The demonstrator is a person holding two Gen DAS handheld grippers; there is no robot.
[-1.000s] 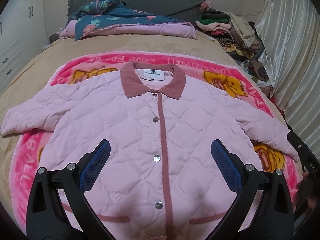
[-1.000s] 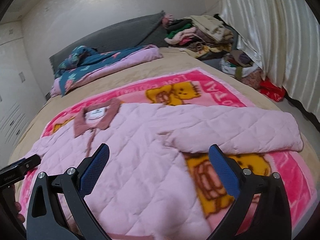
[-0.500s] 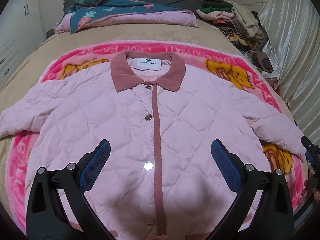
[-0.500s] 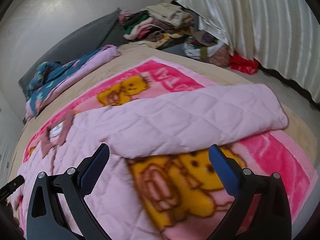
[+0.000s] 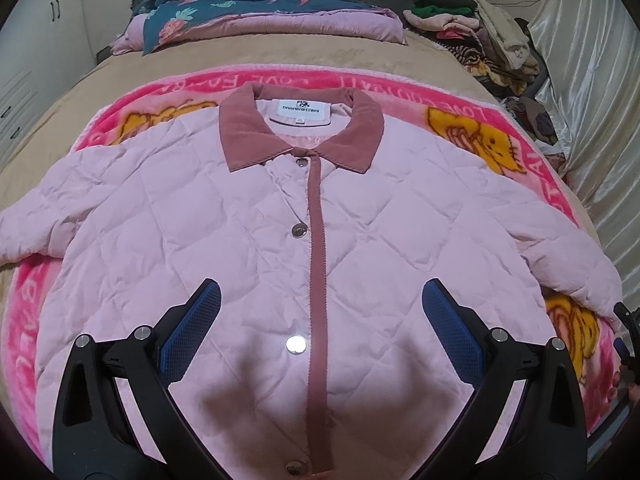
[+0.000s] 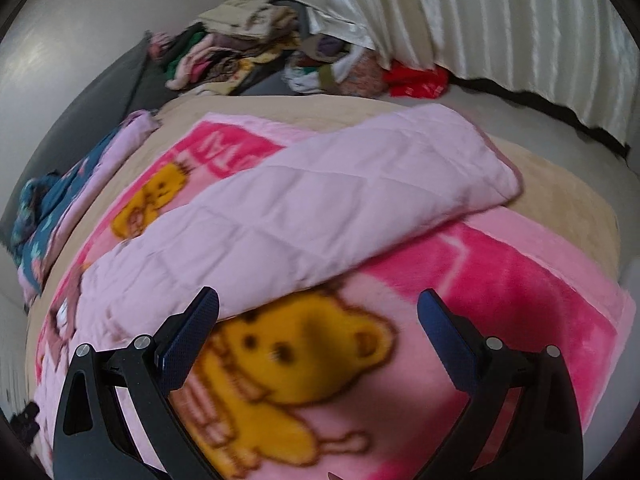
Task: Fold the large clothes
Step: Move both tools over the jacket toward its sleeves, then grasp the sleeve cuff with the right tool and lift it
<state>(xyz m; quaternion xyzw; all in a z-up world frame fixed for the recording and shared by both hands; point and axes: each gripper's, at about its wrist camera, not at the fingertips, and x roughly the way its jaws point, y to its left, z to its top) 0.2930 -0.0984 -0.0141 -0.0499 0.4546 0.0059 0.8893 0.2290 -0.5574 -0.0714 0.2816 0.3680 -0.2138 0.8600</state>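
Observation:
A pink quilted jacket [image 5: 248, 240] with a dusty-rose collar and snap buttons lies flat, front up, on a pink cartoon blanket [image 5: 492, 140] on the bed. My left gripper [image 5: 320, 328] is open and empty, hovering over the jacket's lower front near the button strip. My right gripper [image 6: 318, 336] is open and empty above the blanket [image 6: 500, 280], just short of the jacket's right sleeve [image 6: 320, 208], which stretches out to the bed's edge. The right gripper's edge shows at the far right of the left wrist view [image 5: 628, 344].
A folded floral quilt [image 5: 256, 12] lies at the head of the bed. A pile of clothes [image 5: 472, 28] sits at the far right corner and also shows in the right wrist view [image 6: 240, 52]. A white curtain [image 6: 500, 20] hangs along the right side.
My left gripper has moved forward and lower over the jacket front. My right gripper has swung right and closer to the right sleeve. Both stay open.

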